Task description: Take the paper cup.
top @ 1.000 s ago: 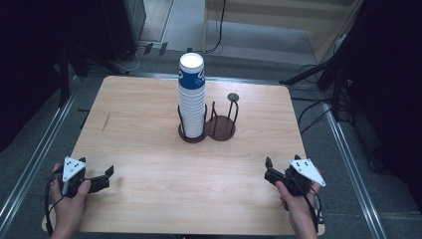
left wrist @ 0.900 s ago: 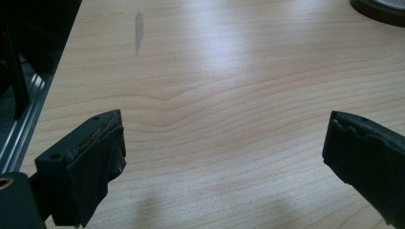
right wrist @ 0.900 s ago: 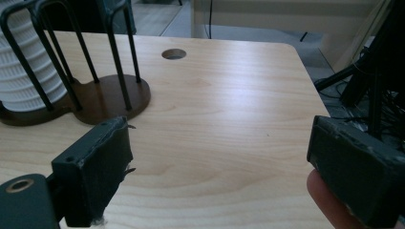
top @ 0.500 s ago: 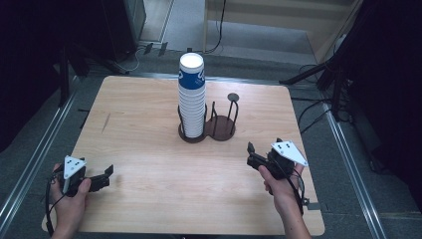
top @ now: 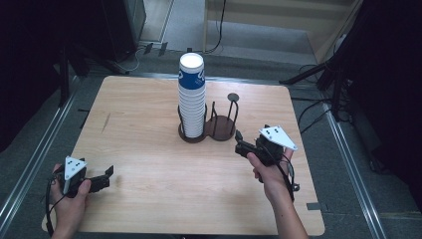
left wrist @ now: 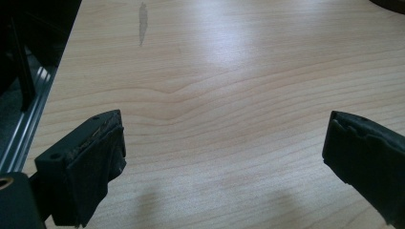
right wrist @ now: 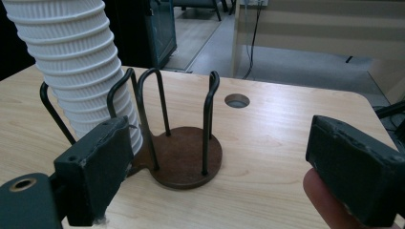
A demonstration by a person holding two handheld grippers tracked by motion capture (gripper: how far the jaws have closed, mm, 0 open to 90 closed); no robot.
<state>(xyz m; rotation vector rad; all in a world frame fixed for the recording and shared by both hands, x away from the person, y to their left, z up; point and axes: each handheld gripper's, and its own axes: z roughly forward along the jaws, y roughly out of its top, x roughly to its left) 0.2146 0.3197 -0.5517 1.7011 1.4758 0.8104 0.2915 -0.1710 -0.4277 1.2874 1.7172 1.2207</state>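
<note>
Cup stacks: one tall stack of white paper cups, standing upright in the left ring of the holder near the middle of the table; the single cups are too many and too tightly nested to count.
Top cup: it carries a blue band with a white mark on it; the writing is too small to read.
Holder: one dark wire cup holder with two round bases side by side; the left base bears the stack, the right base stands bare between its wire loops.
Grippers: two, one in each hand.
Right gripper: held above the table just beside the holder's right base, pointing at it; its jaws stand apart with nothing between them, the pads touching neither wire nor cup.
Left gripper: low over the near left corner, well apart from the holder; jaws spread wide over bare wood, gripping nothing.
Table: one, light wood, with one small round hole beyond the holder.
</note>
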